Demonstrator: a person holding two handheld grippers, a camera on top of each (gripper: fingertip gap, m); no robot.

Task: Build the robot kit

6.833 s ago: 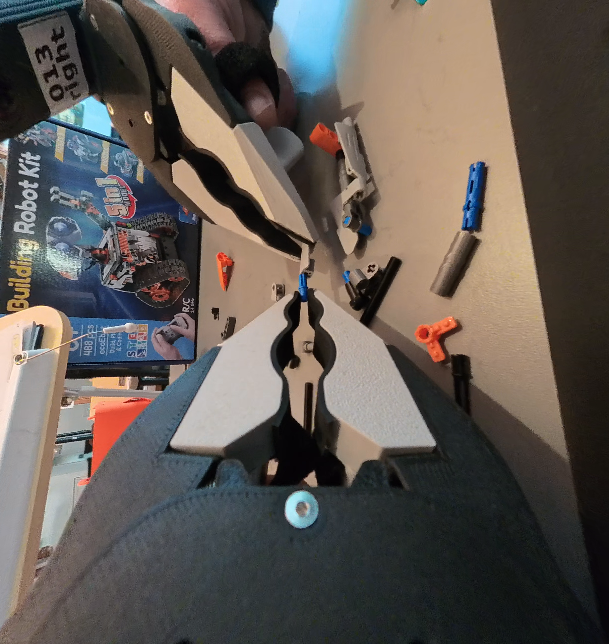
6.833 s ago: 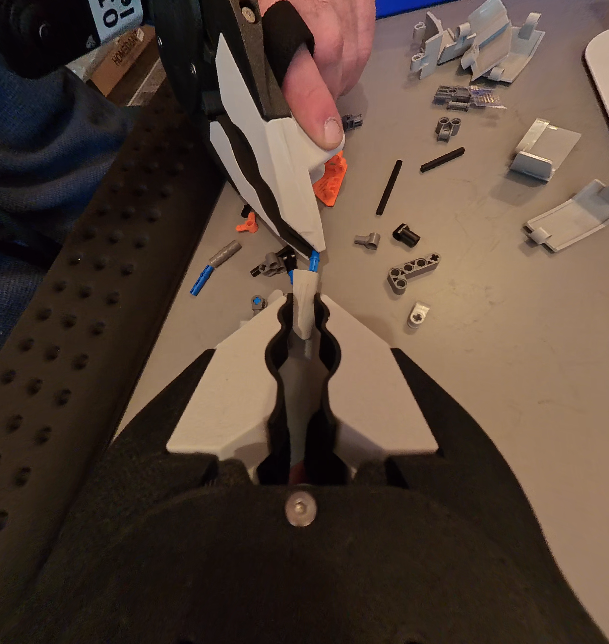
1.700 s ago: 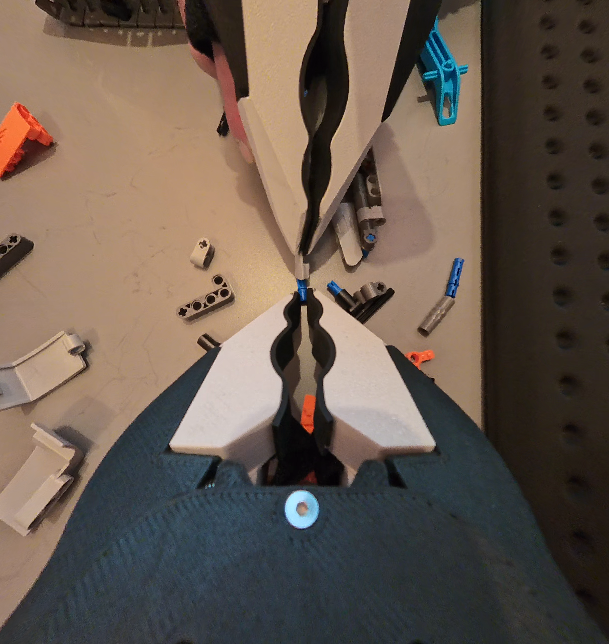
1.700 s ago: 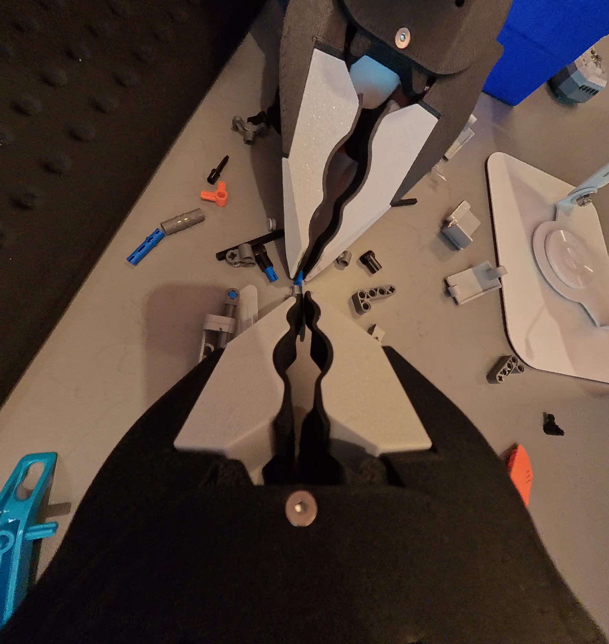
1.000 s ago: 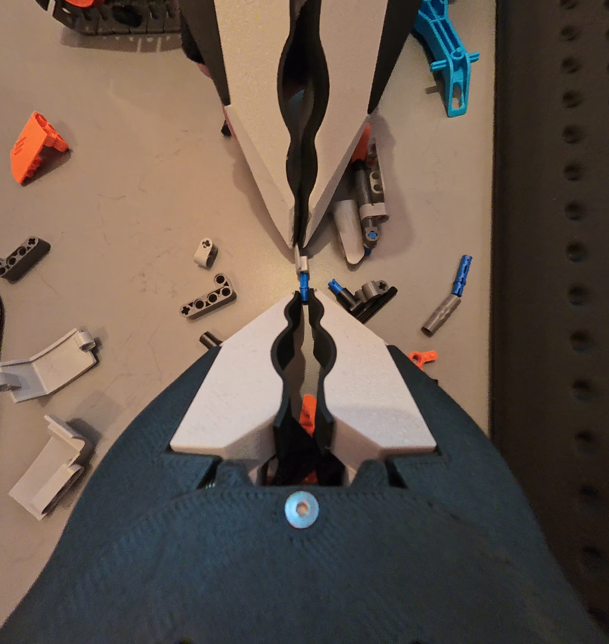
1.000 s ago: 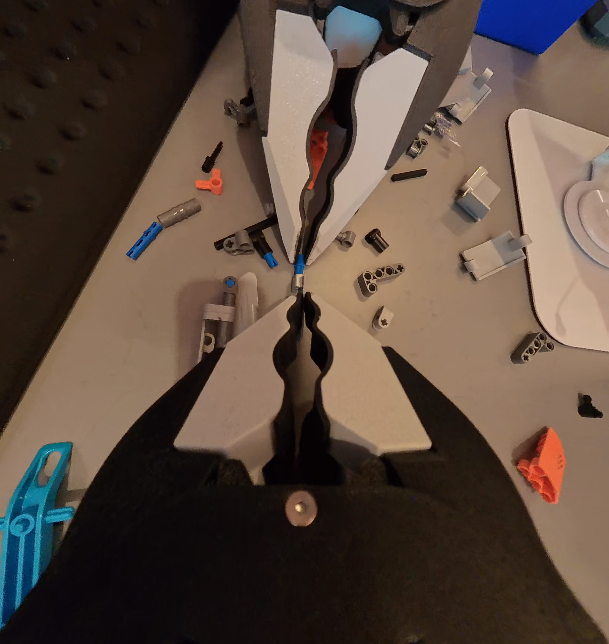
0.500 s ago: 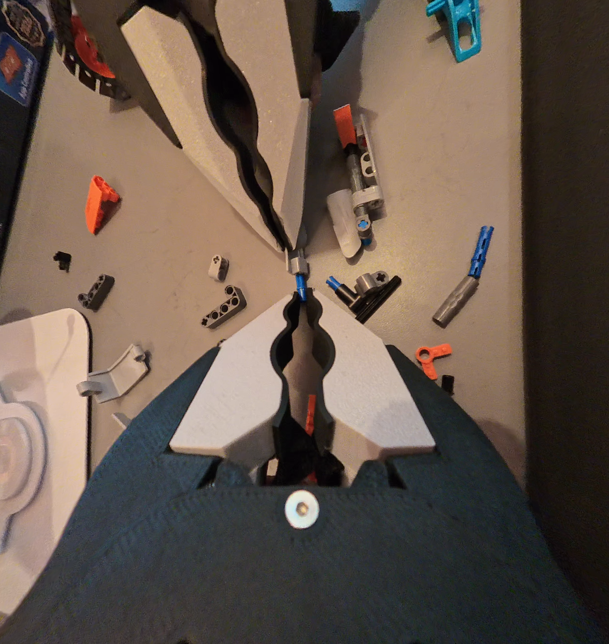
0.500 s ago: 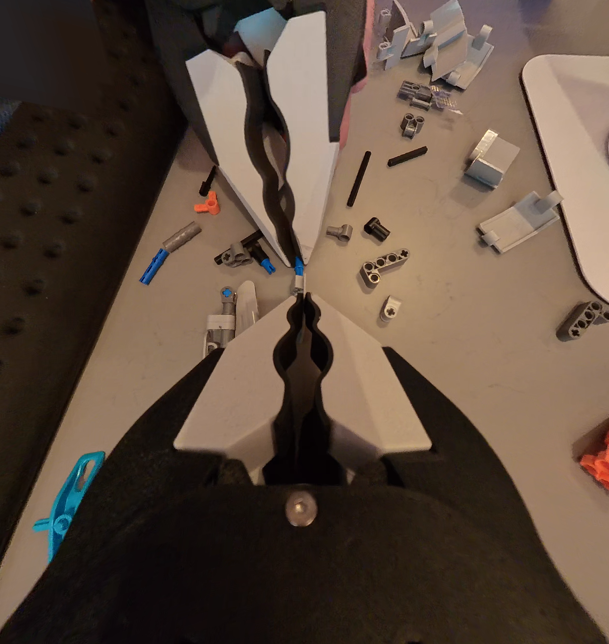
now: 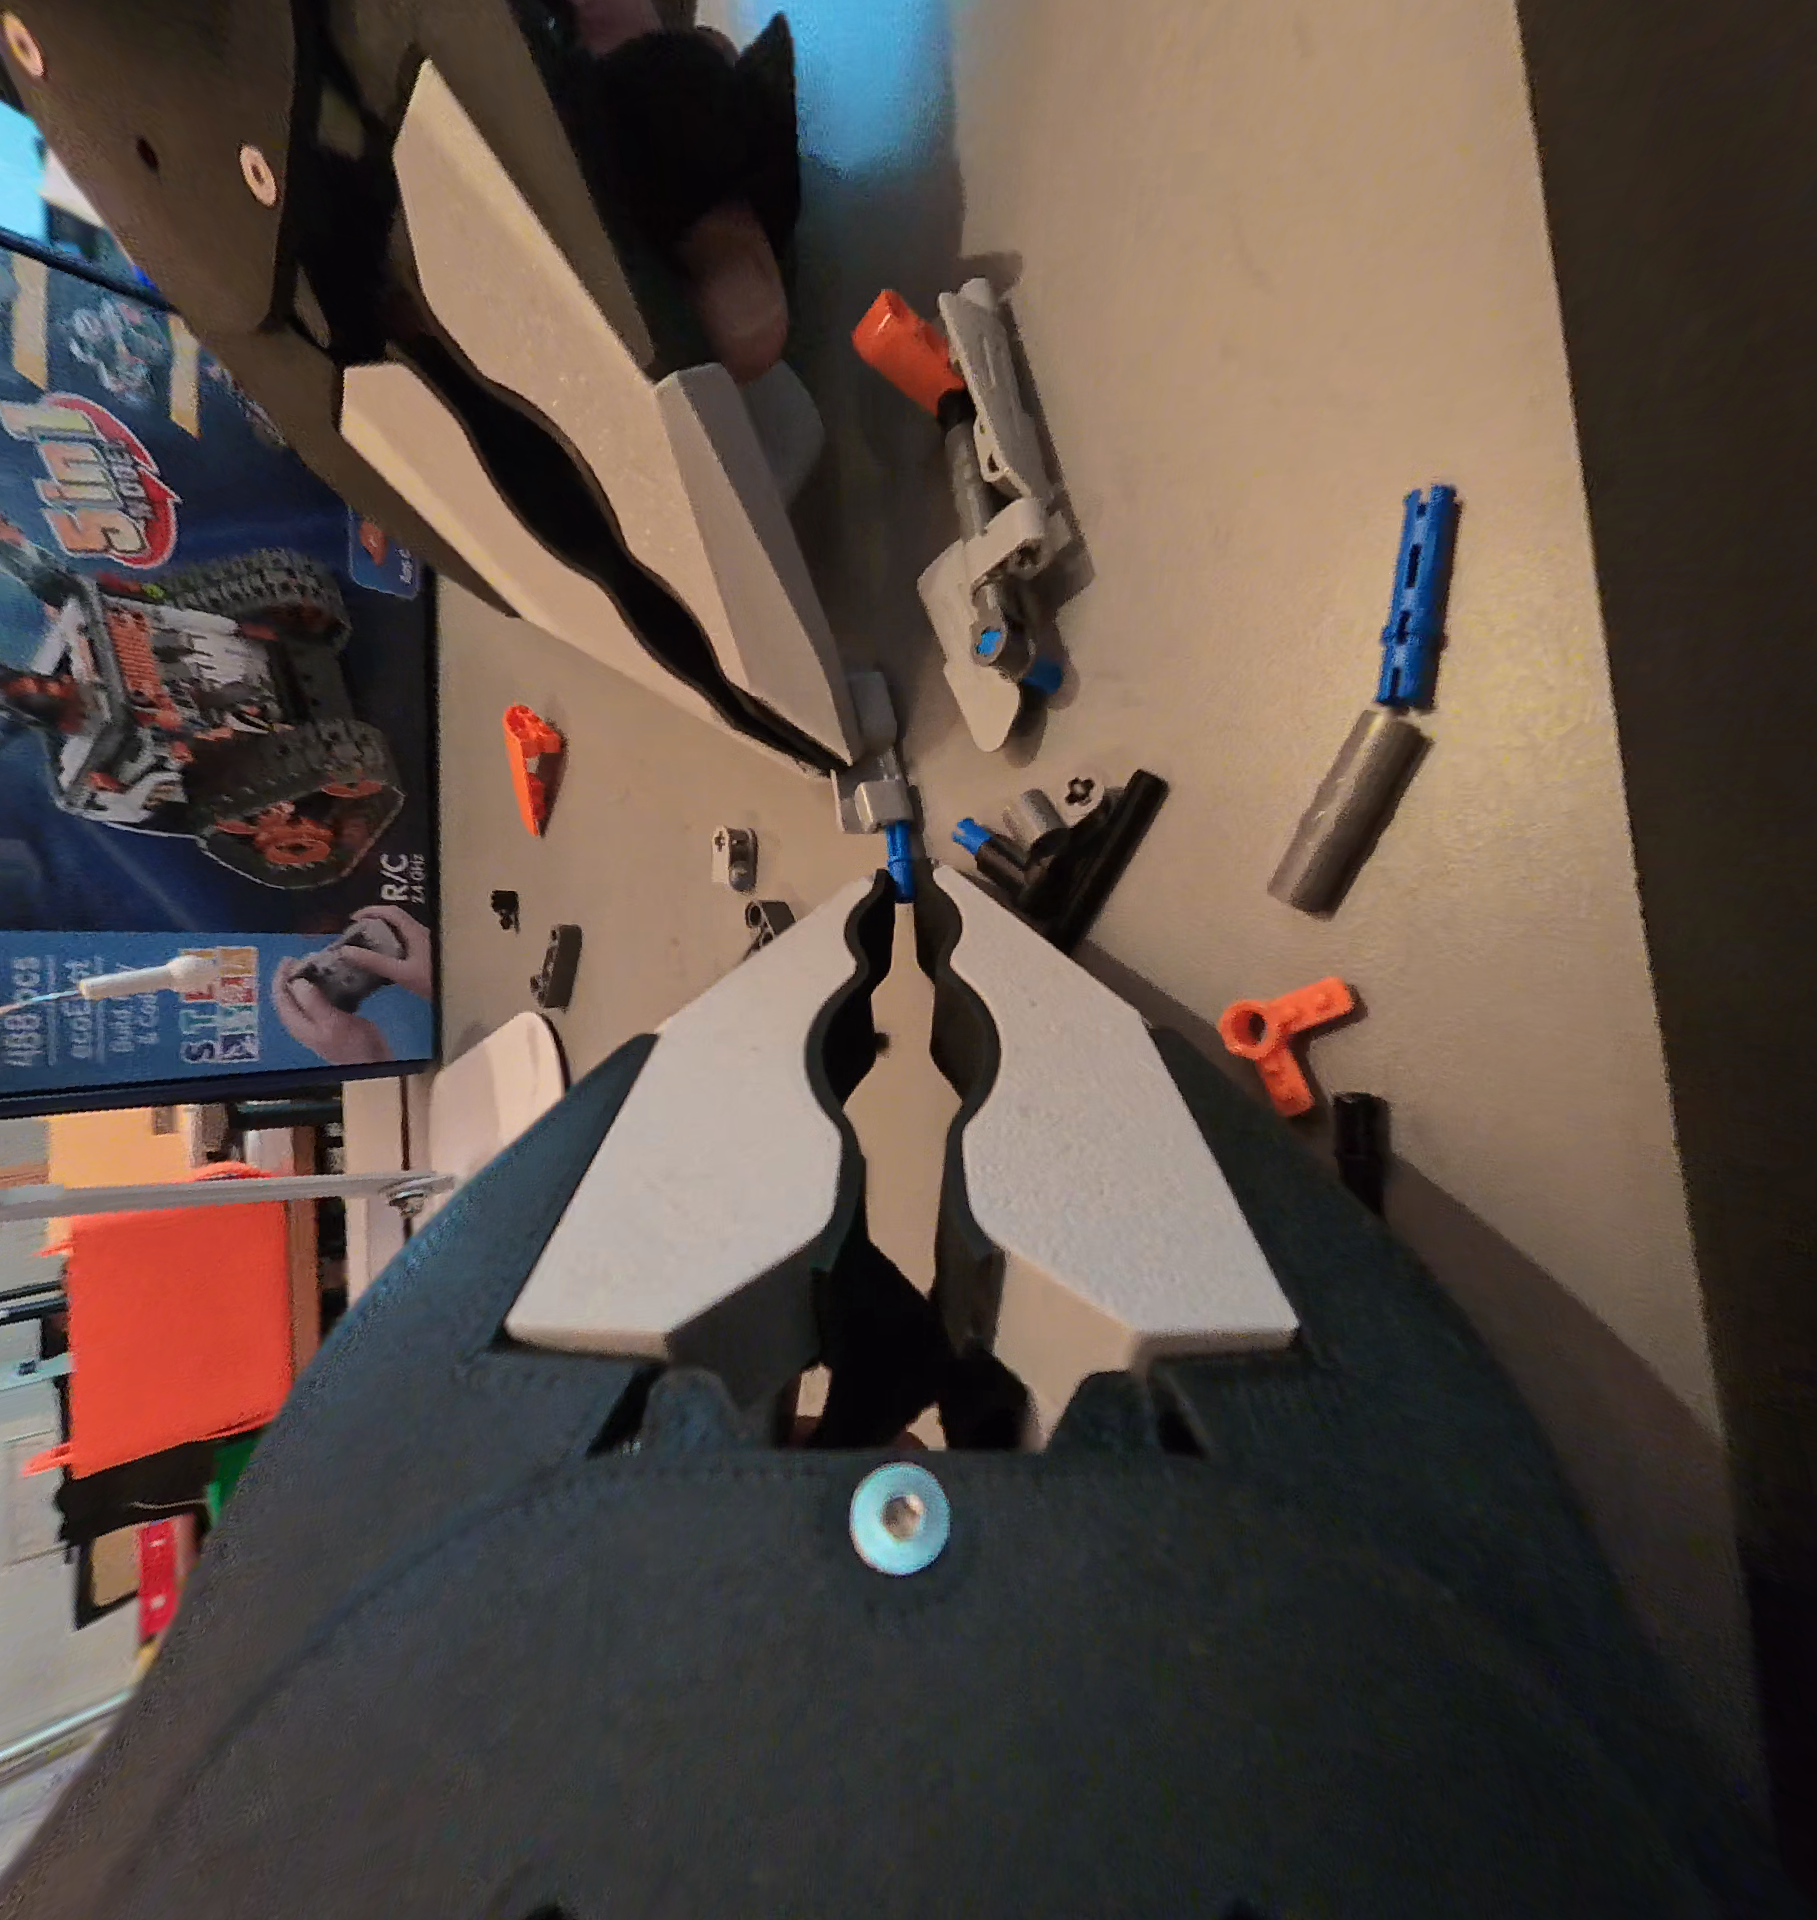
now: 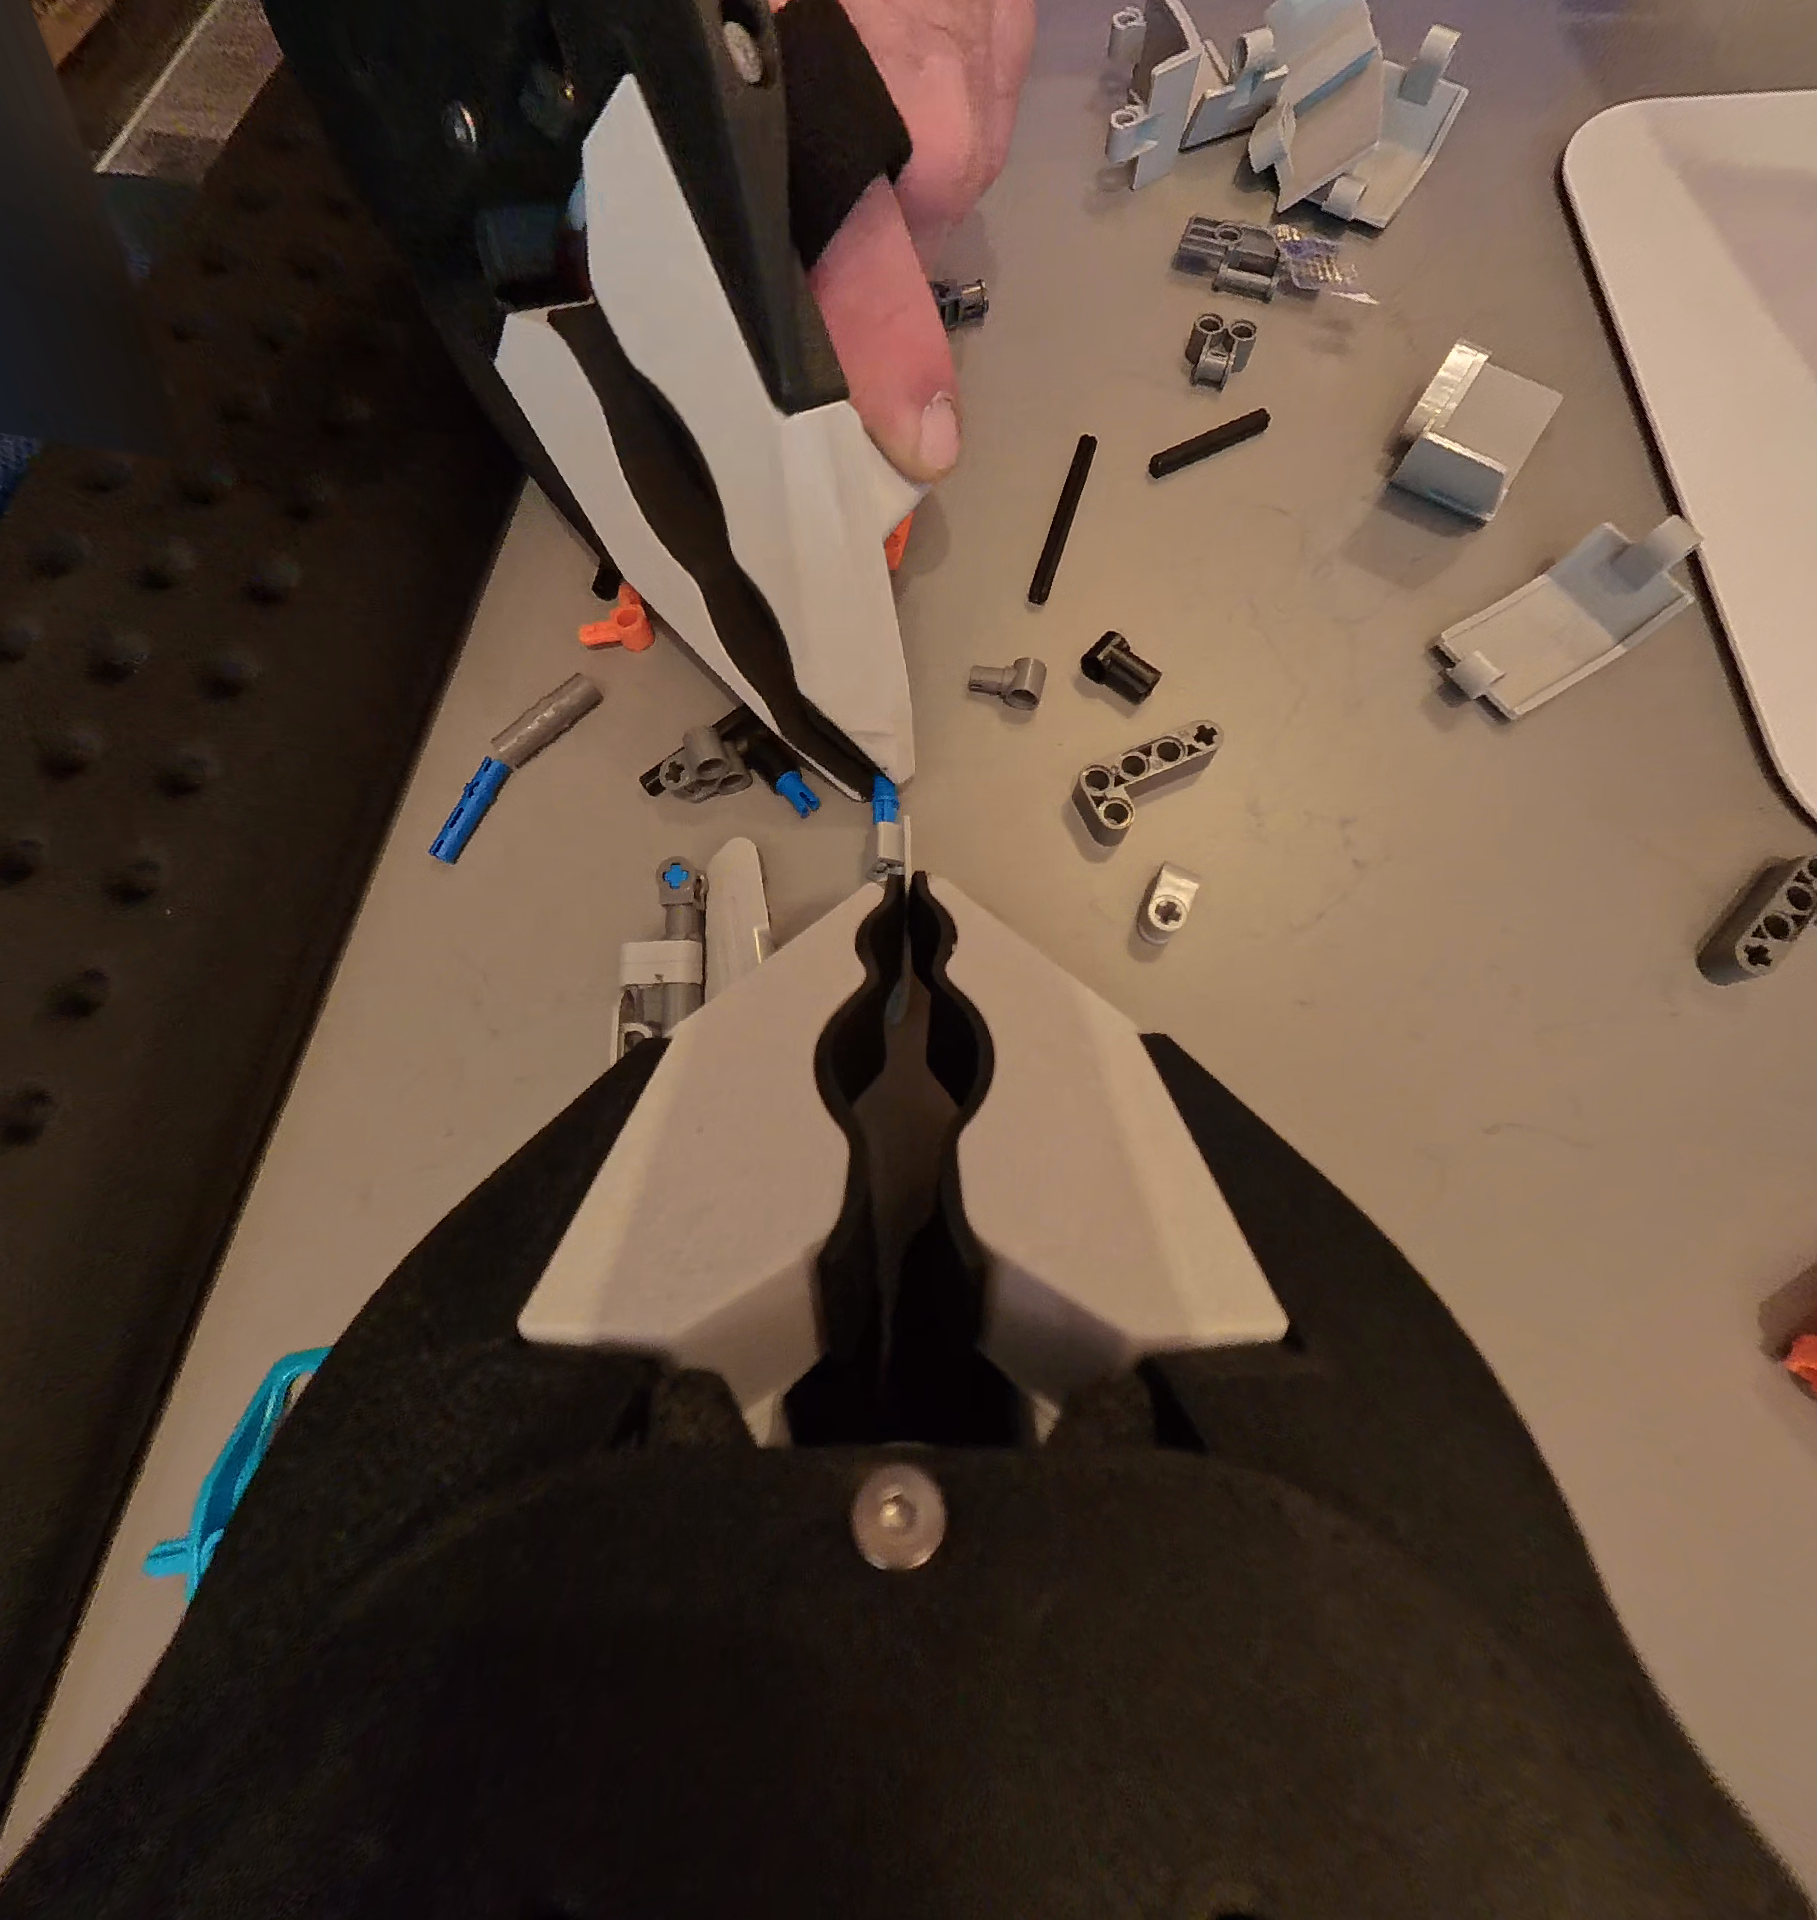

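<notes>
Above the table (image 10: pixel 1403 1143): both grippers meet tip to tip over scattered building-kit parts.
Left gripper (image 9: pixel 904 883): jaws pressed together on a blue pin (image 9: pixel 900 854), which sticks out past the tips.
Right gripper (image 10: pixel 902 883): jaws pressed together on a grey connector (image 10: pixel 889 847).
Pin and connector: joined end to end, held in the air between the two grippers.
Nearby in the left wrist view: grey-and-orange assembly (image 9: pixel 987 520), blue-and-grey axle (image 9: pixel 1377 696), orange cross piece (image 9: pixel 1283 1029), kit box (image 9: pixel 187 623) at the left.
Nearby in the right wrist view: grey L-beam (image 10: pixel 1143 779), black rods (image 10: pixel 1065 514), grey panels (image 10: pixel 1569 623), white tray (image 10: pixel 1735 364), a person's hand (image 10: pixel 904 208) on the left gripper.
</notes>
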